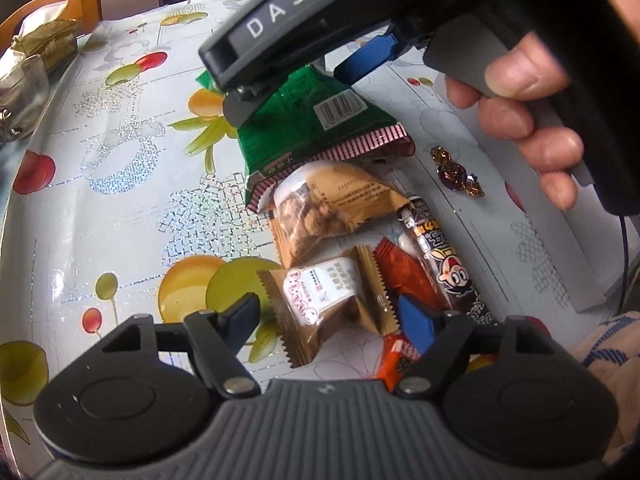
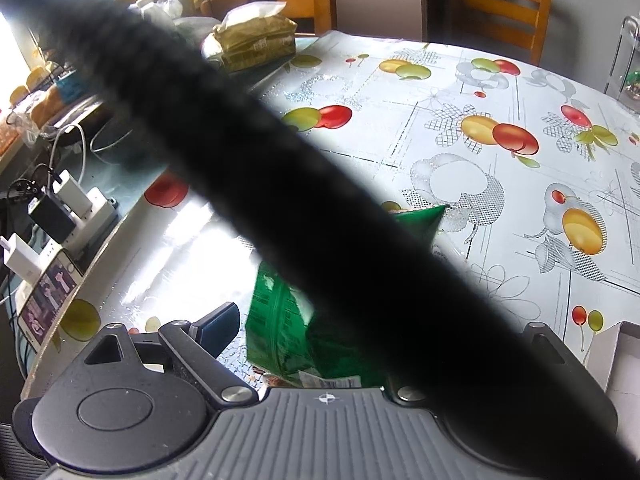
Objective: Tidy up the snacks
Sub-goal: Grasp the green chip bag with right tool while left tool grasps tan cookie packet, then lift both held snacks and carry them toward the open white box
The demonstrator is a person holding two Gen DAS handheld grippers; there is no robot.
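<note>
My left fingers (image 1: 332,320) stand spread around a small tan snack packet (image 1: 326,304), one blue pad (image 1: 416,322) at its right edge, the dark one just off its left; whether they press it I cannot tell. Beyond it, toward twelve o'clock, the snacks lie heaped on the table (image 1: 120,208): a brown nut bag (image 1: 320,204), a red wrapper (image 1: 404,276), a cartoon-printed stick (image 1: 444,264), then a green packet (image 1: 308,124). Only this left view shows my right hand (image 1: 524,120) and right fingers (image 1: 296,80) over that green packet, and a wrapped candy (image 1: 456,172) at two o'clock. My right view is crossed by a black blur (image 2: 320,200); it shows the green packet (image 2: 280,320) between its fingers, their grip unclear, plus a tissue pack (image 2: 256,40) and a phone (image 2: 50,296) at nine o'clock.
</note>
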